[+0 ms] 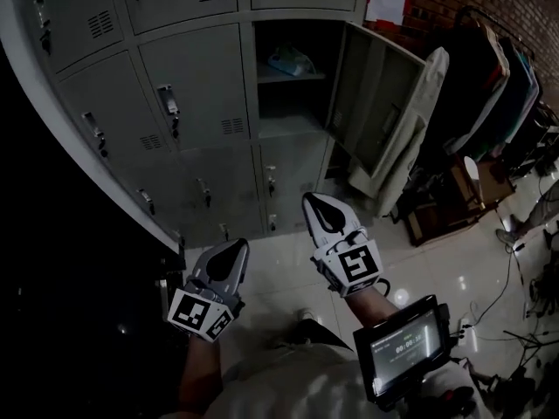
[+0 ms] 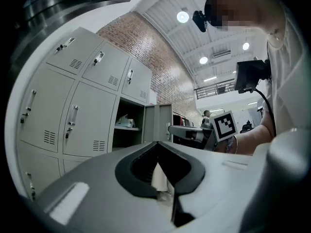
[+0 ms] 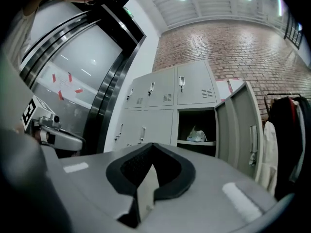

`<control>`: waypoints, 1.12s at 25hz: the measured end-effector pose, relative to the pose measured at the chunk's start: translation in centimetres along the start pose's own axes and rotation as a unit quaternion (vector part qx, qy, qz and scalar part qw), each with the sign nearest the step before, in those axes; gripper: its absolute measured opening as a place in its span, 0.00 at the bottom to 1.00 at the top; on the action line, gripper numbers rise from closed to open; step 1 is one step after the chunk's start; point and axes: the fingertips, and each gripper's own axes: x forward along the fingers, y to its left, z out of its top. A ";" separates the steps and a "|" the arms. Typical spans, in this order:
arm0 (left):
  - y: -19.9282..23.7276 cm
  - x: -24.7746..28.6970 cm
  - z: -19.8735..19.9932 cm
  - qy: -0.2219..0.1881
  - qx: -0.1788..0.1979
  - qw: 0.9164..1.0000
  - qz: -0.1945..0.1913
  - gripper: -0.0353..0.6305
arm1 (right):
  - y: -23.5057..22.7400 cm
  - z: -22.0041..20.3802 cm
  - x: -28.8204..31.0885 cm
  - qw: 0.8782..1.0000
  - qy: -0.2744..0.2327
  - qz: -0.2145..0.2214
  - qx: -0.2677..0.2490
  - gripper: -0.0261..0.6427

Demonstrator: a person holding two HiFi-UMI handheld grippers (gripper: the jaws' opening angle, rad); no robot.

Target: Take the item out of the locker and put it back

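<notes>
Where writing is concerned, the screen (image 1: pixel 403 349) at the person's waist shows digits too small to read, and each marker cube carries only a black-and-white square pattern. Item (image 1: pixel 291 60): pale, bag-like, on the upper shelf inside the open locker (image 1: pixel 288 122). The locker door (image 1: pixel 371 103) is swung wide to the right, with a pale garment (image 1: pixel 412 133) hanging at its edge. Bare floor (image 1: pixel 437 260) lies before the lockers. Left hand-held gripper (image 1: pixel 234 248) and right hand-held gripper (image 1: pixel 314 202): held low, pointing toward the lockers, jaws clenched together, nothing between them.
</notes>
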 end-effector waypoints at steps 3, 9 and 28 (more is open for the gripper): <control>-2.7 -1.9 0.3 -0.004 0.005 1.000 -0.005 0.06 | 2.1 0.3 -2.6 1.000 -0.005 0.009 0.004 0.04; -7.2 -2.9 0.7 -0.010 0.001 1.000 0.002 0.06 | 2.5 1.6 -7.2 1.000 -0.013 0.020 0.007 0.04; -8.8 -1.0 0.3 -0.007 -0.001 0.999 0.038 0.06 | 2.2 2.3 -11.7 0.998 -0.013 0.062 -0.005 0.04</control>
